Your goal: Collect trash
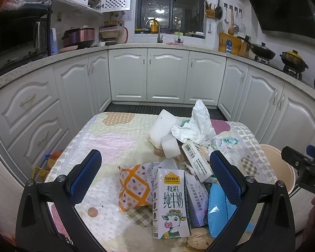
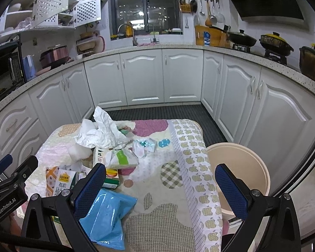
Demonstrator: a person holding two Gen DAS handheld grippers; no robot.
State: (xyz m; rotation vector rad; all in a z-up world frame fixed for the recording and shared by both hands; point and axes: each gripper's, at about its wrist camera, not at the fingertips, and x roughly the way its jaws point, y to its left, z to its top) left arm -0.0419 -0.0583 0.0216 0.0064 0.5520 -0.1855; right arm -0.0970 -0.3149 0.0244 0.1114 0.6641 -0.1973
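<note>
Item 1: white printed cardboard milk carton (image 1: 170,202), lying flat on the patterned quilted table cover (image 1: 107,140), long axis running away from me. It sat between my left gripper (image 1: 155,180) fingers, nearer than the right gripper (image 2: 160,185). Both grippers hovered wide open, empty. Beige round plastic bin (image 2: 244,168) stood rightward.

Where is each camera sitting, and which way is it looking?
Left wrist view: it sits on the left gripper, looking forward over the milk carton toward the sink wall; its own open fingers show, and the right gripper pokes in at the right edge.
Right wrist view: it sits on the right gripper, further right, looking over the patterned cloth and beige bin; the left gripper shows at left.
Both see the blue pouch, the crumpled white paper and the bin.
</note>
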